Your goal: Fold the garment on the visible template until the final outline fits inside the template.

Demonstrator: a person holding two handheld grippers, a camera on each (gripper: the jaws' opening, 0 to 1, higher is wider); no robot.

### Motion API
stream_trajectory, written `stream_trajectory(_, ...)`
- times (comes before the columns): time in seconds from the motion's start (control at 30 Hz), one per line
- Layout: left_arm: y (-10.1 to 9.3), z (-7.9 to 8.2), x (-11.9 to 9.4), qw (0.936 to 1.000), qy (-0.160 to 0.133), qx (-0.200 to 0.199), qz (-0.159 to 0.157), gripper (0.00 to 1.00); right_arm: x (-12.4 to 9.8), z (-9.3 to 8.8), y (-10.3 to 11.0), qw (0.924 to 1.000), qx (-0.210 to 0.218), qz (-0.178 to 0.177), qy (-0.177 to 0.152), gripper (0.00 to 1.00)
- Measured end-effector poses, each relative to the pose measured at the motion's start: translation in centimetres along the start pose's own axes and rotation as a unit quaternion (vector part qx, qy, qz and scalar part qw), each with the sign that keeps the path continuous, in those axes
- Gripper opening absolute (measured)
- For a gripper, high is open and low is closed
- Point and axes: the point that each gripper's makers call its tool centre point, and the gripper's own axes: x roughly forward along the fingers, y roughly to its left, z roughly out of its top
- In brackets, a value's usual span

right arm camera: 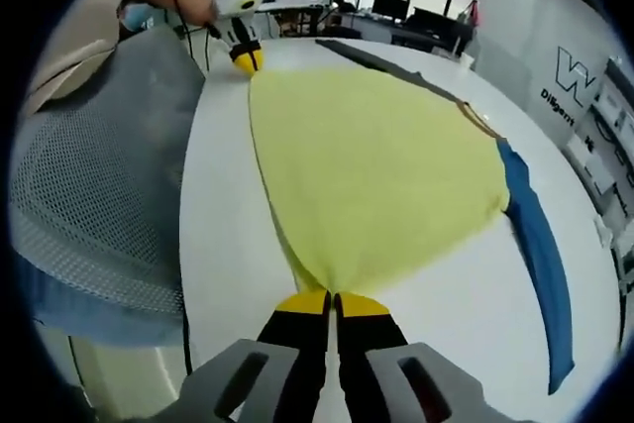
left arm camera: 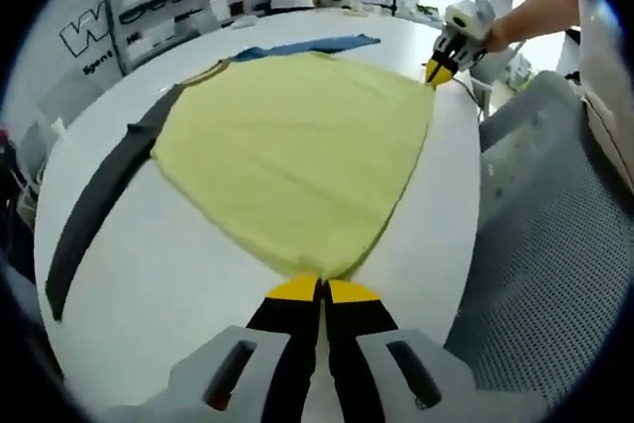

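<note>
A: Left gripper view, L to R pls.

B: Dark strip (left arm camera: 94, 200) lies on the white table (left arm camera: 198, 284) from approx 8 to 10 o'clock, along the garment's far edge. Yellow garment (left arm camera: 297, 146) spread flat at centre. Blue strip (left arm camera: 307, 46) at approx 12 o'clock, just past the garment's top edge. Left gripper (left arm camera: 323, 286) at 6 o'clock, jaws closed together, pinching the garment's near corner. Right gripper (left arm camera: 439, 72) at approx 1 o'clock, yellow tips on the opposite corner, a hand (left arm camera: 500, 32) behind it. Grey mesh chair (left arm camera: 555, 235) from 2 to 5 o'clock.

A: Right gripper view?

B: Mesh chair (right arm camera: 99, 165) at 9 o'clock, w/ a person's sleeve (right arm camera: 79, 27) above it. Left gripper (right arm camera: 246, 59) at approx 11 o'clock, tips on the garment's far corner. Garment (right arm camera: 376, 165) flat on table (right arm camera: 218, 205), centre. Right gripper (right arm camera: 332, 302) at 6 o'clock, jaws closed, clamping the near corner. Dark strip (right arm camera: 381, 59) at approx 12 to 1 o'clock. Blue strip (right arm camera: 540, 245) from 3 to 4 o'clock, beside the garment's edge.

A: Template outline?

B: Cannot tell which marks it. Fabric looks taut between both grippers, along the table edge nearest the chair.
</note>
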Motion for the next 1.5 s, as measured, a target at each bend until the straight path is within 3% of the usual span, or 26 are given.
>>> stream_trajectory(0.1, 0.7, 0.5, -0.3, 0.9981, -0.02, -0.057, 0.013, 0.05, 0.1, -0.1, 0.5, 0.9999, -0.006, 0.011, 0.001, 0.0)
stream_trajectory(0.17, 0.0, -0.2, -0.1, 0.9998, -0.001, -0.021, -0.002, 0.05, 0.1, -0.1, 0.6, 0.9999, -0.005, 0.011, 0.002, 0.0)
stream_trajectory(0.2, 0.3, -0.1, -0.2, 1.0, -0.002, -0.006, 0.005, 0.05, 0.0, 0.0, 0.5, 1.0, 0.0, 0.009, 0.0, 0.0)
stream_trajectory(0.27, 0.8, 0.3, -0.4, 0.9982, -0.019, -0.054, 0.016, 0.05, -0.1, 0.0, 0.4, 1.0, 0.001, 0.006, -0.002, 0.0)
stream_trajectory(0.3, 0.8, 0.2, -0.4, 0.9981, -0.019, -0.056, 0.013, 0.05, 0.0, 0.0, 0.4, 1.0, 0.001, 0.006, -0.003, 0.0)
stream_trajectory(0.37, 0.4, -0.1, -0.2, 0.9996, -0.006, -0.027, 0.005, 0.05, 0.0, -0.1, 0.6, 1.0, 0.0, 0.008, -0.003, 0.0)
stream_trajectory(0.67, 0.7, -0.4, -0.4, 0.9992, -0.011, -0.039, 0.008, 0.05, -0.4, -0.5, 0.5, 0.9999, -0.01, 0.01, -0.006, 0.0)
stream_trajectory(0.93, 0.6, -0.3, -0.5, 0.9989, -0.016, -0.044, 0.011, 0.05, -0.3, -1.2, 0.7, 0.9998, 0.016, 0.006, -0.003, 0.01)
stream_trajectory(1.07, 0.6, -0.2, -0.5, 0.9989, -0.017, -0.041, 0.013, 0.05, -0.4, -1.4, 0.5, 0.9997, 0.023, -0.007, -0.002, 0.12)
stream_trajectory(1.3, 0.7, -0.1, -0.6, 0.9988, -0.019, -0.042, 0.016, 0.05, 0.1, -1.4, 0.8, 0.9997, 0.024, -0.01, 0.002, 0.16)
stream_trajectory(1.5, 0.7, -0.1, -0.6, 0.9987, -0.019, -0.043, 0.019, 0.05, 0.1, -1.4, 0.7, 0.9996, 0.025, -0.012, -0.001, 0.03)
